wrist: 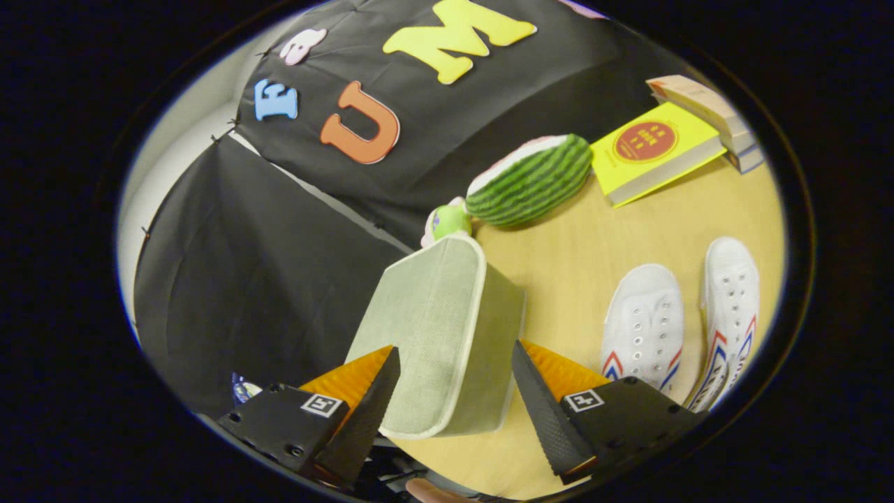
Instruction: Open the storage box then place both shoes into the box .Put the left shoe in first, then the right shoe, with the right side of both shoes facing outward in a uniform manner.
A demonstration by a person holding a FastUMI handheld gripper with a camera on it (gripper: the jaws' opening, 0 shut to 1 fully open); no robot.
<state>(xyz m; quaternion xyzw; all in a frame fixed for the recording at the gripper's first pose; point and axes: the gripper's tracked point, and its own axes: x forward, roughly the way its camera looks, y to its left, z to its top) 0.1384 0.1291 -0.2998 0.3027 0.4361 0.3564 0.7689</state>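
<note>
A pale green fabric storage box (433, 314) stands on the wooden table (580, 258) with its lid down. My gripper (455, 349) is open wide, and the near end of the box sits between its fingers, one finger at each side. Whether the fingers touch the box I cannot tell. Two white lace-up shoes with red and blue stripes lie side by side on the table to the right of the box. The nearer shoe (642, 325) is just beyond my right finger (541, 391), and the other shoe (732, 307) lies further right.
Behind the box, a striped watermelon cushion (531, 181) and a small green toy (447, 220) rest against the black cloth wall. A yellow book (653, 150) leans on a stack of books (705, 112) at the table's far right.
</note>
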